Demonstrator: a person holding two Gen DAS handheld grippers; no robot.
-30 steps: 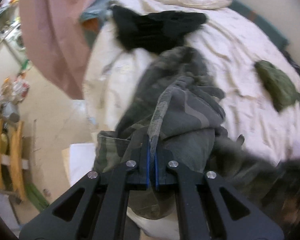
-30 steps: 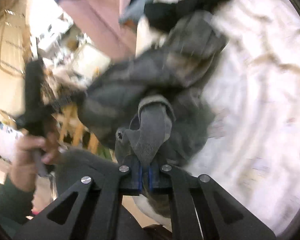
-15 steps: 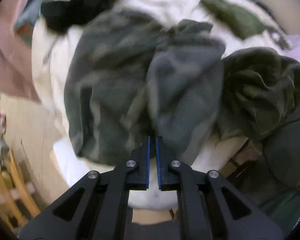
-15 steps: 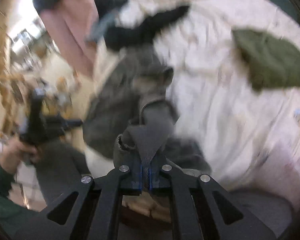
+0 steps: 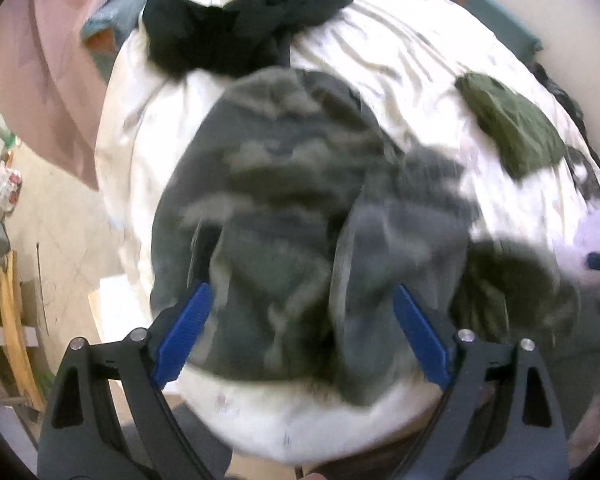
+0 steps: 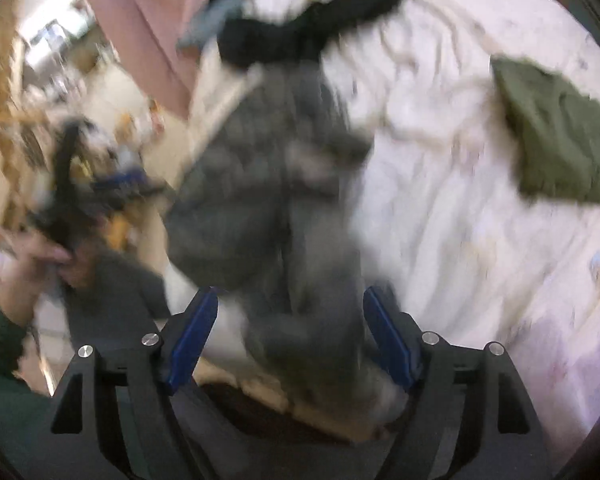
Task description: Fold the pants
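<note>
In the left wrist view, the left gripper (image 5: 300,336) is opening its fingers wide, gripping nothing, apparently letting the camouflage pants (image 5: 284,216) settle bunched at the bed (image 5: 400,56) edge. In the right wrist view, the right gripper (image 6: 290,334) is likewise opening empty over the pants (image 6: 276,184); bare sheet is lying free rightward.

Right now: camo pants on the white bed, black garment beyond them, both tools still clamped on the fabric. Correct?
Not quite. Both wrist views show the left tool and right tool opening, pads off the camo pants. The white bed and black garment are as stated.
</note>
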